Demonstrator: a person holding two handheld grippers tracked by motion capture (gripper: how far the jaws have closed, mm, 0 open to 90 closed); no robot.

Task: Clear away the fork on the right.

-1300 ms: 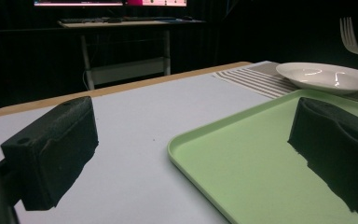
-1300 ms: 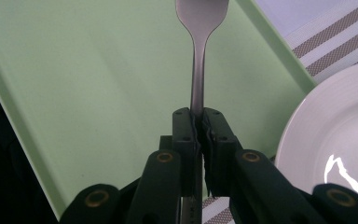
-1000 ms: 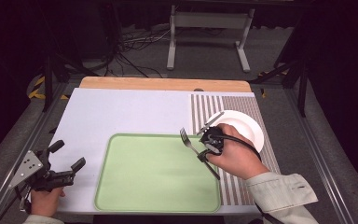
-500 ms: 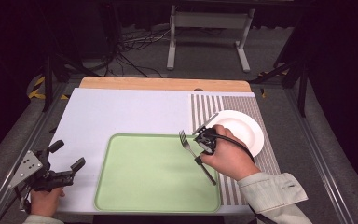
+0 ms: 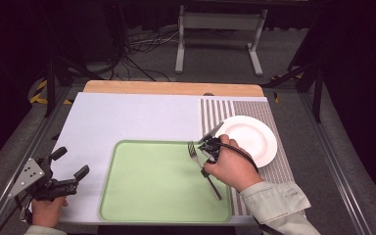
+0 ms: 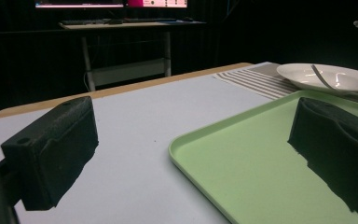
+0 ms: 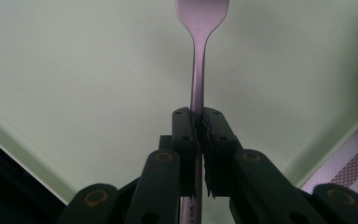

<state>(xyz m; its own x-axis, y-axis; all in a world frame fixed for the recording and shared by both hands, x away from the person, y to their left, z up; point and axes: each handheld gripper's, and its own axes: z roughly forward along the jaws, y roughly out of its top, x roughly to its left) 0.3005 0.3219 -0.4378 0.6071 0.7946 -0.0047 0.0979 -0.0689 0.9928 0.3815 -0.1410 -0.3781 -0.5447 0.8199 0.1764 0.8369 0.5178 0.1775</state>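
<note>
Over the green tray, the right hand-held gripper is clamped on the handle of a fork — tines toward the tray's far edge, handle slanting back under the person's right hand. Stamped marks on the handle are too small to read. At the bench's near left corner, the left hand-held gripper rests low — jaws spread wide, empty.

The right tongs, gripped in the person's right hand, are clamped tight with jaws together, while the left tongs, held low in the left hand, gape wide.
</note>
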